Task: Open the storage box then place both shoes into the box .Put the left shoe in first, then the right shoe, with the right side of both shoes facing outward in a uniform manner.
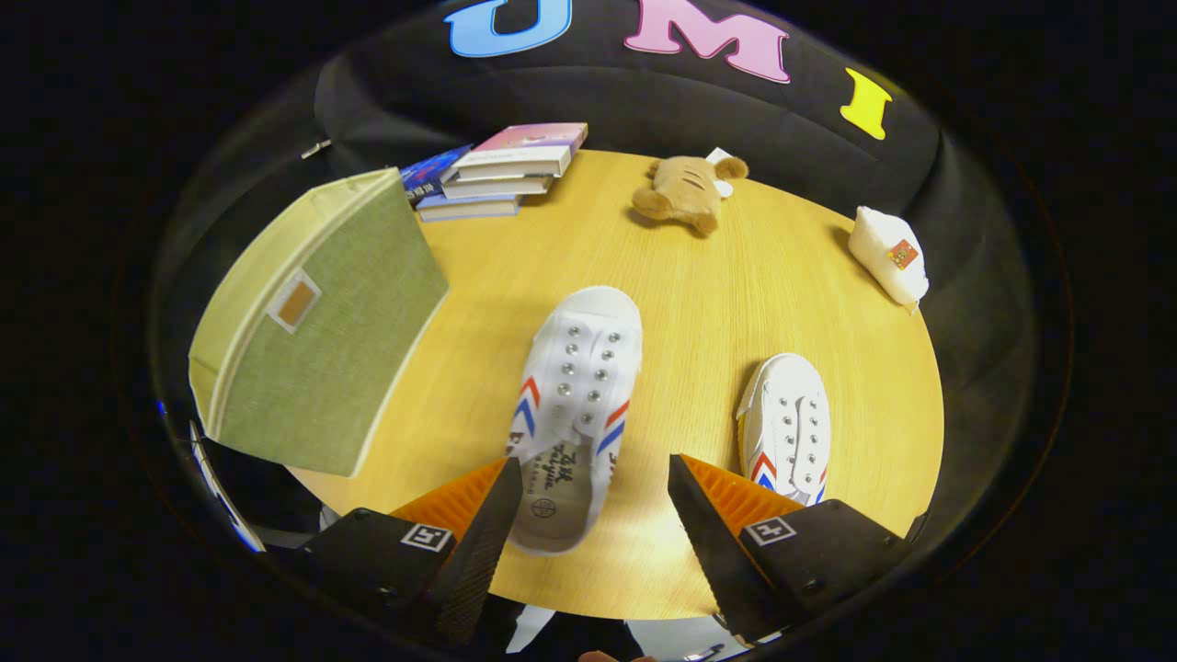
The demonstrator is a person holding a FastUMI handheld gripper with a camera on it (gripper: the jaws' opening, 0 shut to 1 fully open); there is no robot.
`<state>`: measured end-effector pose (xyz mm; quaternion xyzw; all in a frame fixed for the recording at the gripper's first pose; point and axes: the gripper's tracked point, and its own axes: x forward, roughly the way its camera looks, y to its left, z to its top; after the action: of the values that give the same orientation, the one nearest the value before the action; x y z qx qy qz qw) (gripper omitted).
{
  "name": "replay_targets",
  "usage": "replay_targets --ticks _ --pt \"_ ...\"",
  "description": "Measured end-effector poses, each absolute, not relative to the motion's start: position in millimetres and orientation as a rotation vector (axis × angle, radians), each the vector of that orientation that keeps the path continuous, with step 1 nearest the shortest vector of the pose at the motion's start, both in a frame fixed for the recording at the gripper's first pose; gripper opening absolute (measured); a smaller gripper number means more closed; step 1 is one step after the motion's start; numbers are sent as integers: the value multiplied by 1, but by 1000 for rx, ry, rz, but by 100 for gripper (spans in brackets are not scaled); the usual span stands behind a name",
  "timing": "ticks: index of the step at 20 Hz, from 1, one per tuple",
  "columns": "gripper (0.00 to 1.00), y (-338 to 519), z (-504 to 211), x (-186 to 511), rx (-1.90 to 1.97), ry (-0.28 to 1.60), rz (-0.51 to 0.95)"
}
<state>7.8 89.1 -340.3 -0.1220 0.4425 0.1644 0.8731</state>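
A green fabric storage box (322,340) with a closed lid stands on the round wooden table (699,276), left of my fingers. One white shoe (575,405) with red and blue chevrons lies between and just ahead of my fingers, toe pointing away, its heel close to the left finger (483,542). The second white shoe (786,428) lies just beyond the right finger (708,533), partly hidden by it. My gripper (593,478) hangs above the table, open, with nothing pressed between its fingers.
A stack of books (501,170) sits behind the box at the table's far side. A brown plush toy (688,193) lies at the far middle. A white pouch (890,253) rests by the far right edge.
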Motion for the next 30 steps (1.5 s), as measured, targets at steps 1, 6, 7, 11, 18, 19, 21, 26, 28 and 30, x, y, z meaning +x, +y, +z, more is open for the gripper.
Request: replay_targets --ticks 1,6,7,11,18,19,21,26,28,30 --pt "99 84 -349 11 -266 936 336" --pt "98 83 -374 31 -260 958 326" --pt "97 88 -376 29 -245 972 356" --pt "71 99 -380 26 -199 986 437" --pt "22 102 -381 25 34 1083 390" --pt "17 100 -380 27 79 1075 374" --pt "8 99 -379 28 121 1064 369" --pt "5 108 -365 21 139 996 368" --pt "5 113 -354 21 159 975 370" --pt "5 114 -340 21 157 957 371"
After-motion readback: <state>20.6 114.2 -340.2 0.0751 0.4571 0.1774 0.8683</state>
